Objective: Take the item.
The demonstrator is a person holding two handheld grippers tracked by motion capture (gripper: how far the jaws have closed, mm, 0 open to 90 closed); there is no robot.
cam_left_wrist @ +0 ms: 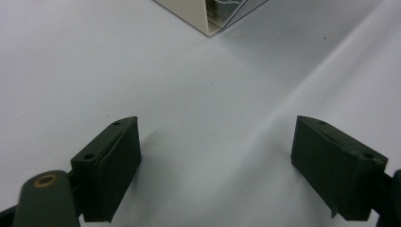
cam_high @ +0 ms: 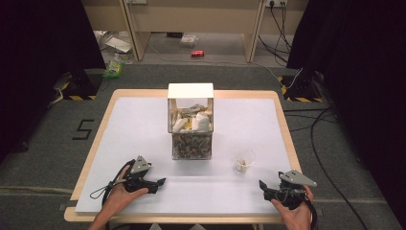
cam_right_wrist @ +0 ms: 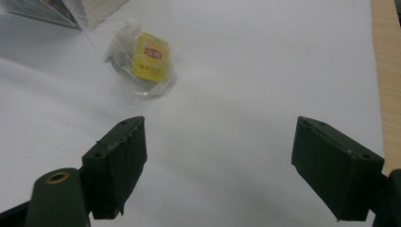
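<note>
A clear two-tier box (cam_high: 190, 122) with a white lid stands at the table's middle, holding white packets above and darker packets below; its corner (cam_left_wrist: 208, 16) shows in the left gripper view. To its front right stands a clear plastic cup (cam_high: 244, 162) with a tea bag inside, whose yellow tag (cam_right_wrist: 150, 56) shows in the right gripper view. My left gripper (cam_high: 162, 182) rests open at the front left of the table, nothing between its jaws. My right gripper (cam_high: 262, 184) sits open at the front right, just short of the cup and holding nothing.
A white sheet (cam_high: 143, 129) covers the wooden table (cam_high: 282, 115). Beyond the table lie a red can (cam_high: 197, 53), a green packet (cam_high: 113, 70) and cables (cam_high: 316, 129) on the grey floor. Dark curtains hang at both sides.
</note>
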